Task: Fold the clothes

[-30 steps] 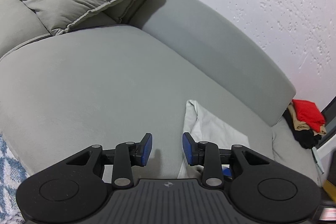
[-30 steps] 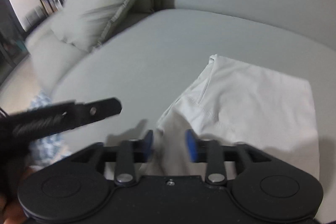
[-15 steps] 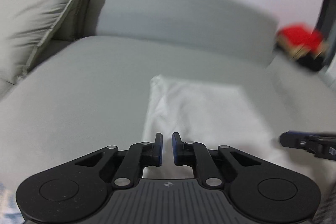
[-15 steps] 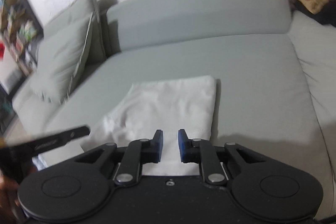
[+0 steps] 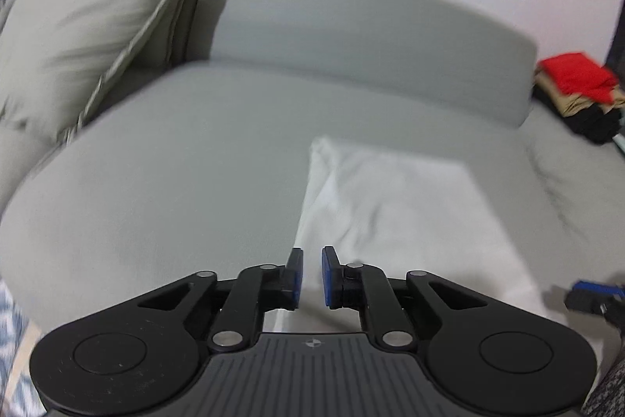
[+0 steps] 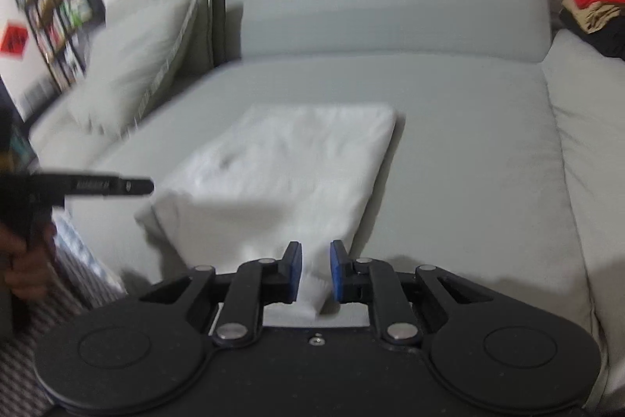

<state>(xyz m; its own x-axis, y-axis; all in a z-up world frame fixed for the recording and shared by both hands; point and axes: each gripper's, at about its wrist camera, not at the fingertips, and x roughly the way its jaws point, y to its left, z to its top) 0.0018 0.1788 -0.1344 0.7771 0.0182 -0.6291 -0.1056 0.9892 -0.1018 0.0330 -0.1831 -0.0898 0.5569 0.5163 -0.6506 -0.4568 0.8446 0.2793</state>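
Observation:
A white folded garment (image 5: 398, 206) lies flat on the grey sofa seat (image 5: 175, 159); it also shows in the right wrist view (image 6: 289, 163). My left gripper (image 5: 311, 274) hovers over the garment's near left edge, jaws slightly apart, holding nothing. My right gripper (image 6: 315, 270) hovers over the garment's near right corner, jaws slightly apart, holding nothing. The left gripper also shows from the side at the left of the right wrist view (image 6: 117, 186). The right gripper's tip shows at the right edge of the left wrist view (image 5: 590, 294).
Grey cushions (image 5: 90, 26) lean at the sofa's back left. A stack of red, tan and black clothes (image 5: 578, 85) sits at the far right of the sofa. A bookshelf (image 6: 54, 10) stands at far left. A patterned rug (image 5: 11, 331) lies below the sofa's front edge.
Both grippers have narrowed from wide open to a small gap. Both have swung round to face the sofa back and pulled back over the garment's near edge.

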